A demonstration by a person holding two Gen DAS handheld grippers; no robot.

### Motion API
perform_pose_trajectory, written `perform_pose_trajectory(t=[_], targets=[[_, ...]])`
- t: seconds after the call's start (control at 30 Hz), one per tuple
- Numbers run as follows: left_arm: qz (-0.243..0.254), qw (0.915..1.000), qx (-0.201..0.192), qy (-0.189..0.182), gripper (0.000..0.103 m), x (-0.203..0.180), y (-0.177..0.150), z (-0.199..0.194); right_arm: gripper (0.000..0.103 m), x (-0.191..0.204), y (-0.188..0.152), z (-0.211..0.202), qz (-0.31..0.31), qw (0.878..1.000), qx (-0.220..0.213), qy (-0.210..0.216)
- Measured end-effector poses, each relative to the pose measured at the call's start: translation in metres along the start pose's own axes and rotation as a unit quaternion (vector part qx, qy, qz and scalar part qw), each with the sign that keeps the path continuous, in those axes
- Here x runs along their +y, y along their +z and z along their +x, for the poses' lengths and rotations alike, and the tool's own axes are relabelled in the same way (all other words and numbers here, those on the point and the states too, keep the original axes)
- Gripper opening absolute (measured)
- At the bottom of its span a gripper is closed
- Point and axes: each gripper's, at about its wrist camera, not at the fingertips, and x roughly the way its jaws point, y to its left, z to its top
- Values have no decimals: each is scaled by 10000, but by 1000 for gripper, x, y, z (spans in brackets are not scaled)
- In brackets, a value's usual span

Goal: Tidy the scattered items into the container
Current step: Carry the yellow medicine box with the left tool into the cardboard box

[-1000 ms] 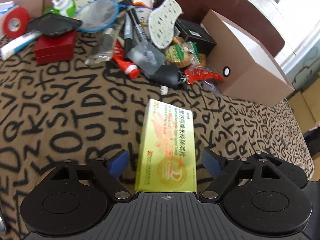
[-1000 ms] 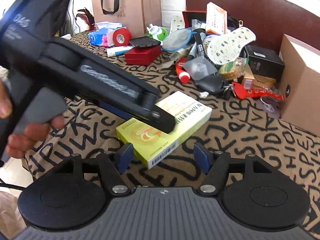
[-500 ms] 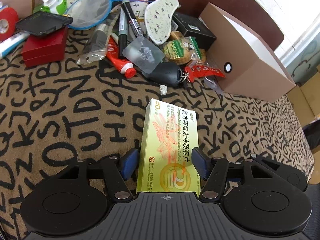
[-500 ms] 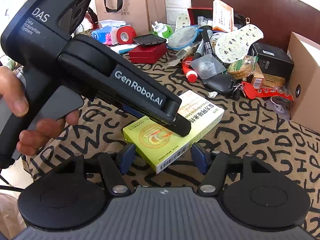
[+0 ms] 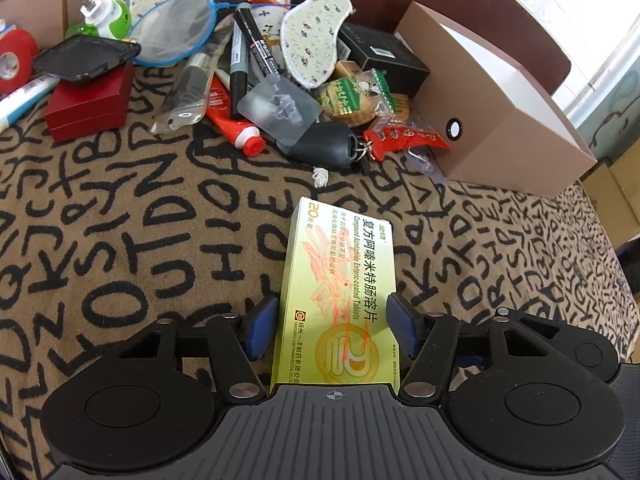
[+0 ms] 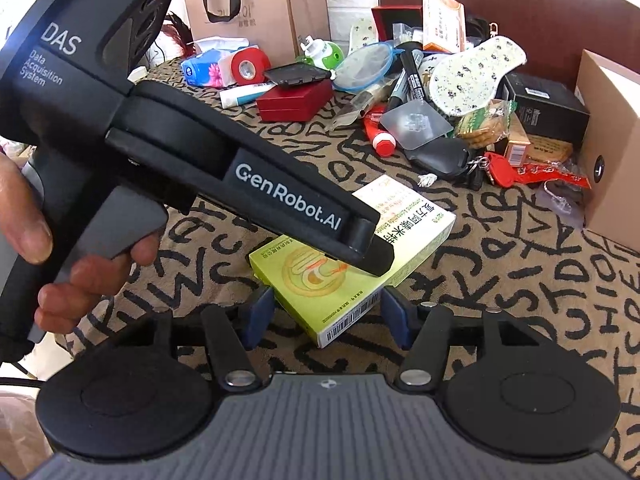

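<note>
The left claw (image 5: 332, 330) is closing around the yellow tablet box (image 5: 340, 292), which lies on the lettered worktop (image 5: 120, 240); its pads seem just touching. Squeeze evenly, then lift toward the brown container (image 5: 500, 120). The right claw (image 6: 326, 316) is also closing, empty.

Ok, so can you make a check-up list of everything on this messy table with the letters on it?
Surface: letter-patterned cloth, covered at the far side only.
Job's things: yellow-green tablet box on the cloth; open cardboard box beyond it to the right.
Clutter: red case, black marker, spotted insole, black key pouch and red tape roll in a heap.
Grippers: left gripper closing, pads at the tablet box's sides; right gripper closing, the box's corner between its pads, untouched.
Cables: nothing seen.
Surroundings: brown paper bag.
</note>
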Motion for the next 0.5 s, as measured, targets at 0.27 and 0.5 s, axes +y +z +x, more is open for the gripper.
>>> perform_pose_trajectory(t=[0.27, 0.5], targets=[[149, 9994, -283, -162, 61, -29, 15, -13, 63, -14, 8, -30, -51, 9992, -357, -196], [426, 9945, -800, -526, 61, -74, 56, -27, 63, -38, 33, -70, -198, 9924, -969, -730]])
